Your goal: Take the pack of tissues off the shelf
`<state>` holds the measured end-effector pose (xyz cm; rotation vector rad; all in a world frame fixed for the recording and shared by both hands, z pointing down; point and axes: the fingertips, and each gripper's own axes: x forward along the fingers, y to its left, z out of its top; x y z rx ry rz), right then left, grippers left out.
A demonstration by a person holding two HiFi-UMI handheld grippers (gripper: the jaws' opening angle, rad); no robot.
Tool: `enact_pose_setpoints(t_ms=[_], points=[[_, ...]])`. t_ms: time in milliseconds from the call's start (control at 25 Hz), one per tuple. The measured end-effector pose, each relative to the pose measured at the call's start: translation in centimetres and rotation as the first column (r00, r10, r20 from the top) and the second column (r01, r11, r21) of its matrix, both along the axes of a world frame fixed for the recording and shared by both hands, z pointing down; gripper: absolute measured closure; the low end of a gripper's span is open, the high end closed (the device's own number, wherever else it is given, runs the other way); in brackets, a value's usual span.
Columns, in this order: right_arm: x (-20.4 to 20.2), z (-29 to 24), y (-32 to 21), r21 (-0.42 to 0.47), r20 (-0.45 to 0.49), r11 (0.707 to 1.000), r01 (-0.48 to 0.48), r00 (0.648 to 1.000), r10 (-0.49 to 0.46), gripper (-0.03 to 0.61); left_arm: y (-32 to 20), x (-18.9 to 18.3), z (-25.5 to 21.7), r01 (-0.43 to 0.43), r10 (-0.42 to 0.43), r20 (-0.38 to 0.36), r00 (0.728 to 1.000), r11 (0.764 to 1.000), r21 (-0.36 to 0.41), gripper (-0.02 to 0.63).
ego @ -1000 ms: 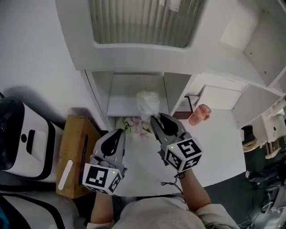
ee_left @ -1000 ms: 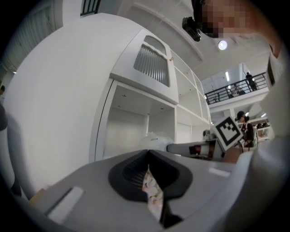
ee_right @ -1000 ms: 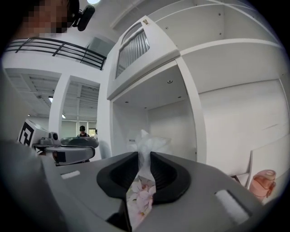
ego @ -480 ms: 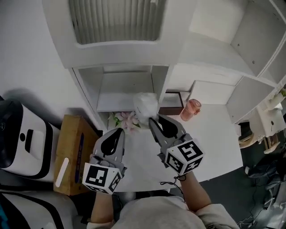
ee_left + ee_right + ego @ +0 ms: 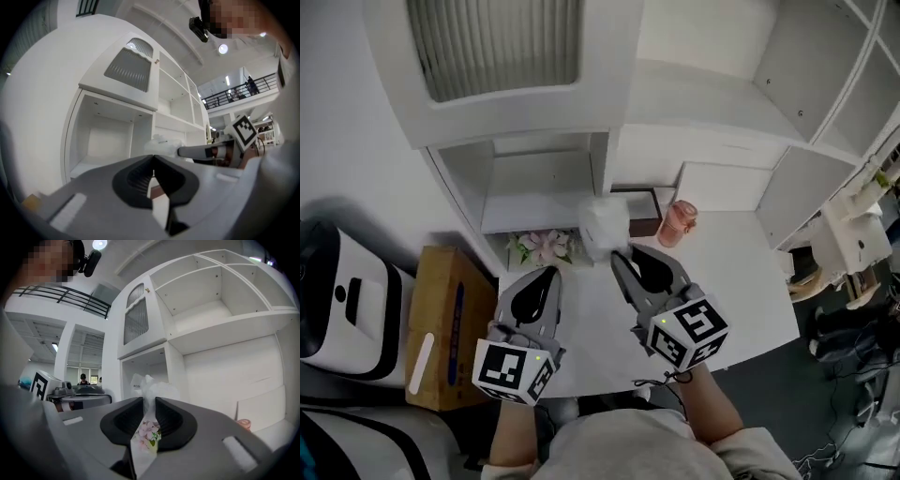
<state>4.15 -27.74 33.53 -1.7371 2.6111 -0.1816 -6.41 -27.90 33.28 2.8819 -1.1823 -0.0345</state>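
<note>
The pack of tissues [image 5: 605, 225] is a white bundle in crinkled clear plastic, held in the air in front of the white shelf unit [image 5: 525, 103]. My right gripper [image 5: 619, 255] is shut on its near edge. In the right gripper view the plastic [image 5: 149, 386] rises out of the jaws of that right gripper [image 5: 149, 401], and a pink flower print shows low in the gap. My left gripper [image 5: 546, 274] hovers to the left, shut and empty. In its own view this left gripper [image 5: 153, 158] has the jaws meeting, with the pack [image 5: 161, 144] beyond them on the right.
A flower-printed packet [image 5: 539, 246] lies at the foot of the open shelf compartment [image 5: 539, 183]. A pink cup [image 5: 677, 222] and a dark box [image 5: 639, 206] stand on the white table [image 5: 741, 281]. A cardboard box [image 5: 441, 323] and a white appliance [image 5: 337, 300] sit at the left.
Both grippers have drawn back from the shelf compartment, and the pack came with the right one, away from the flower-printed packet. The shelf has slid left in the head view.
</note>
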Motion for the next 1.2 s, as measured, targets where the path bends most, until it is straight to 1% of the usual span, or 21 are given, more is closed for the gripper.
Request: enact_pose_setpoints(t_ms=[640,920,1200], points=[[5.8,-0.3,5.2,0.01,-0.003,0.996,-0.088,0.996,0.088,0.495,3.3,5.8,-0.9,-0.09,0.09,0.008,0.996,0.996,0.025,0.612],[7.9,0.3,6.6,0.001,0.007,0.993,-0.116,0.993,0.116,0.495,4.0,7.7,-0.8,-0.106,0.106,0.012,0.994,0.994,0.025,0.612],[9.0,0.4,6.7,0.003,0.018,0.993,-0.12,0.993,0.12,0.495,3.8,8.6,-0.6,-0.104,0.103,0.018,0.995,0.994,0.022,0.612]])
